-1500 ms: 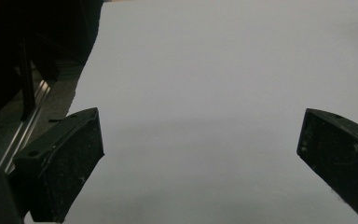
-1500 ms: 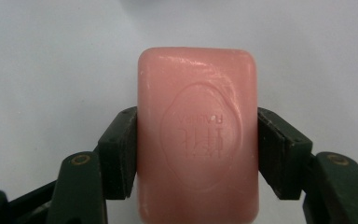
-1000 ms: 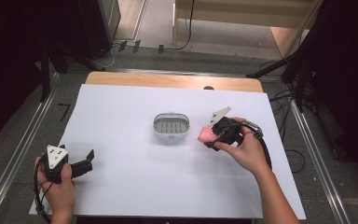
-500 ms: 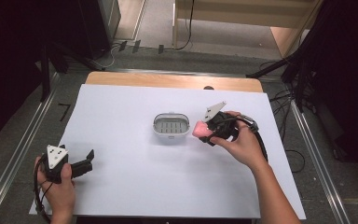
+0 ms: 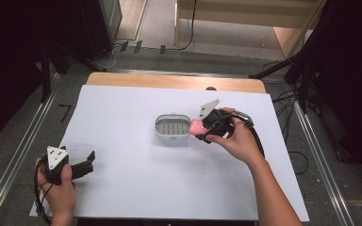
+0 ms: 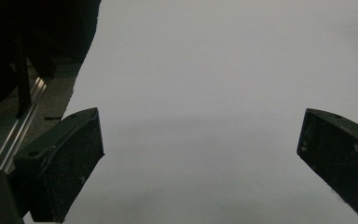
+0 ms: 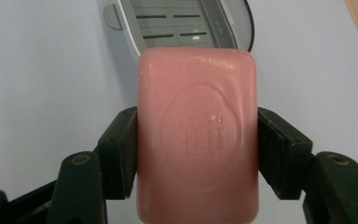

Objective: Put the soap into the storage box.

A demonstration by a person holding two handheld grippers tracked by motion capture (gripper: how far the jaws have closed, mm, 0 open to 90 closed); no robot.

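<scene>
One pink soap bar (image 7: 198,140), its embossed seal legible from the right gripper view, is clamped in the right claw (image 5: 202,128) just beside a grey slotted soap dish (image 5: 172,127). Left claw (image 5: 87,162) gapes empty over the white surface (image 5: 136,188), well apart.

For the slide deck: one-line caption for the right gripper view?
Right claw clamps a pink soap bar by its sides, just short of the empty grey slotted soap dish on the white table.
</scene>
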